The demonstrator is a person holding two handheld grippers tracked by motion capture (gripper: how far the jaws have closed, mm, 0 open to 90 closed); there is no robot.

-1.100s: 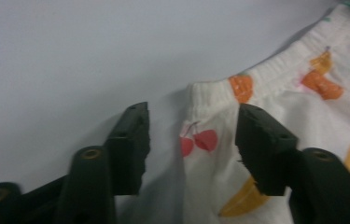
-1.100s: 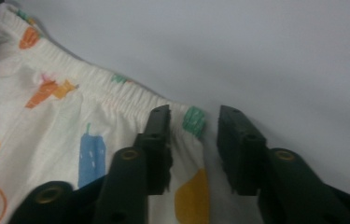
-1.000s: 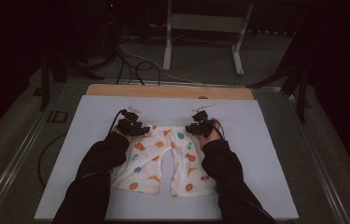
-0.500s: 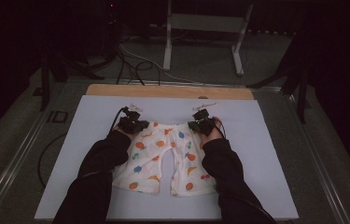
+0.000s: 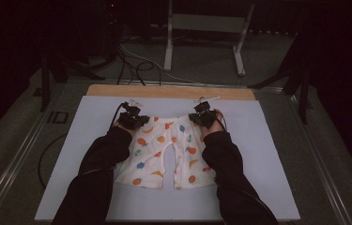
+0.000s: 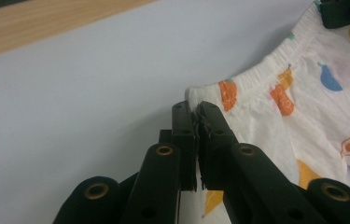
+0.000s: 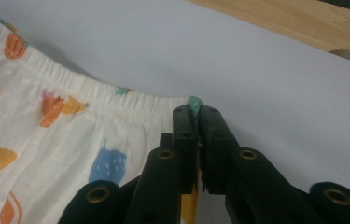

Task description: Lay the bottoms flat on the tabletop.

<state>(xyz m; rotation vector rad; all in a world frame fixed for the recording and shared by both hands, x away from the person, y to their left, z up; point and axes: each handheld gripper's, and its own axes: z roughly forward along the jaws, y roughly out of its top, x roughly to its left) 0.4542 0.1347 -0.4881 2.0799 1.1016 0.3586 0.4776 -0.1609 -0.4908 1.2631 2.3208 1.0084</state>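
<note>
A small pair of white shorts (image 5: 164, 152) printed with coloured fruit lies flat on the pale sheet, waistband at the far end. My left gripper (image 5: 133, 118) is shut on the left corner of the waistband (image 6: 238, 86), the cloth pinched between its black jaws (image 6: 196, 119). My right gripper (image 5: 203, 115) is shut on the right corner of the waistband (image 7: 130, 98), where a green bit of print sticks out above the tips (image 7: 195, 114). Both legs of the shorts point toward the person.
The pale sheet (image 5: 267, 140) covers a table with a wooden strip (image 5: 169, 91) along its far edge. Beyond it are a metal stand (image 5: 206, 28) and cables (image 5: 131, 61) on the dark floor. The person's black sleeves (image 5: 98, 173) lie over both sides of the shorts.
Both grippers and the waistband have shifted slightly away from the person; the shorts look stretched a little flatter.
</note>
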